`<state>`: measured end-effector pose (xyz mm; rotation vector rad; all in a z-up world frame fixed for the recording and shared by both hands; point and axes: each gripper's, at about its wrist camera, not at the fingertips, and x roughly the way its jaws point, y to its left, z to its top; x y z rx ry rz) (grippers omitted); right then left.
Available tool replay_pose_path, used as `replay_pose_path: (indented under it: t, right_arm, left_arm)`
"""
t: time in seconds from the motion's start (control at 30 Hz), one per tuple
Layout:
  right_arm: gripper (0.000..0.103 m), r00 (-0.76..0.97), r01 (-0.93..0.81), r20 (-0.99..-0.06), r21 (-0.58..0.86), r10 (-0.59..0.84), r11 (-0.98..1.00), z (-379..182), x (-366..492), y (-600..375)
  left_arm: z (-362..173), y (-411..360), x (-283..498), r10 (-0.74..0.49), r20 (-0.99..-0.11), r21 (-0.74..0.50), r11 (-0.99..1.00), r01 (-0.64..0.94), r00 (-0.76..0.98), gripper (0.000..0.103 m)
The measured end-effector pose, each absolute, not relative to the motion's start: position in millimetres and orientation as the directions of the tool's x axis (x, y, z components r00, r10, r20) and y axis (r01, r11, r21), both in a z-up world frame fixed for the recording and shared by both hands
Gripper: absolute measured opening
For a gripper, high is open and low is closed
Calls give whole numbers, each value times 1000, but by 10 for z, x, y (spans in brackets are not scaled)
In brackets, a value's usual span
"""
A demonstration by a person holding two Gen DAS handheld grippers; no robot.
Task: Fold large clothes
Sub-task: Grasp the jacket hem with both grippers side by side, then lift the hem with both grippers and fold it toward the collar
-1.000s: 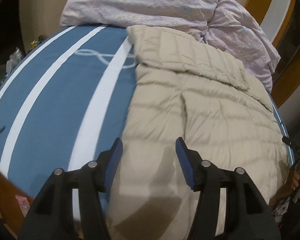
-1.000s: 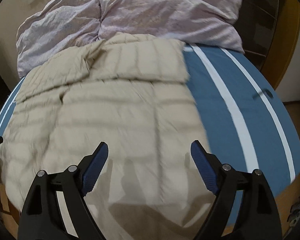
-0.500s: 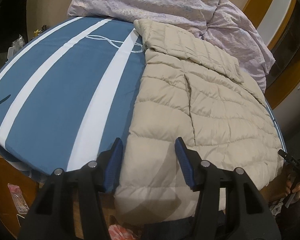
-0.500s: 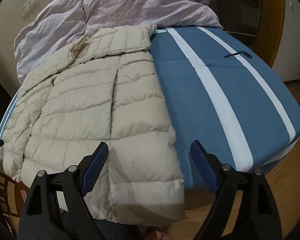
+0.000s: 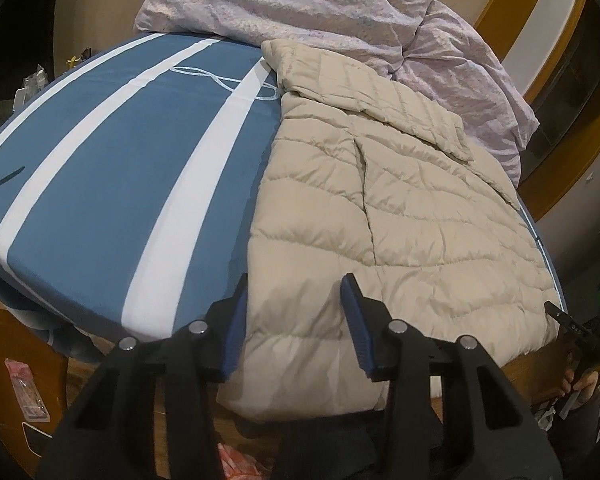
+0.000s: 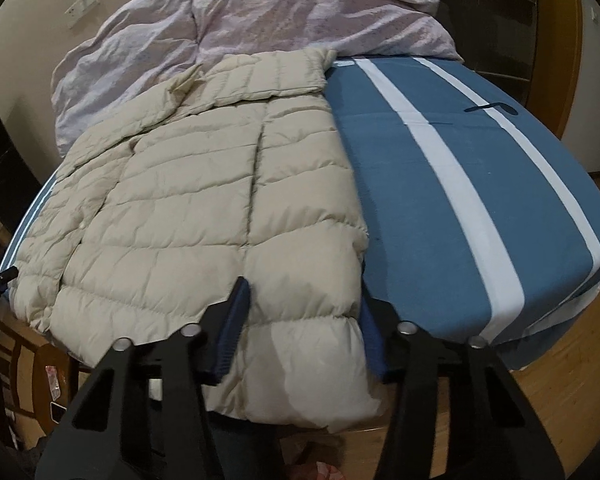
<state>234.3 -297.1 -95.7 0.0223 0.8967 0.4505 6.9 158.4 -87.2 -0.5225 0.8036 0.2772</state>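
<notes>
In the left wrist view, your left gripper (image 5: 294,312) had just been closing, its jaws straddling the near left corner of the beige puffer jacket (image 5: 400,216). Whether the pads actually pinched the hem, I could not tell. The jacket lay flat on the right half of the blue striped bed (image 5: 112,168), collar at the far end against the lilac duvet (image 5: 340,12), hem hanging over the near edge.

In the right wrist view, your right gripper (image 6: 302,320) had also just been closing, and both pads were pressed into the near right corner of the hem. The jacket (image 6: 188,200) filled the left half of the bed (image 6: 480,184) here.

The jacket looked light, soft and springy, with a slick shell, so it would probably slip from a shallow pinch and puff back open after a fold. You would have done best to bite deep on the stitched hem corners.
</notes>
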Motion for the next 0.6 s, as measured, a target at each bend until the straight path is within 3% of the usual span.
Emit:
replay_pose_path:
  t: [0.27, 0.6]
  right_arm:
    - [24, 503, -379, -738, 281, 451, 882, -965, 2352, -2978]
    - [13, 480, -371, -718, 356, 505, 858, -943, 2381, -3022]
  left_arm:
    - [-880, 1539, -13, 42, -735, -342, 839, -423, 677, 43]
    - [-914, 1479, -1, 21, -734, -355, 840, -410, 679, 10]
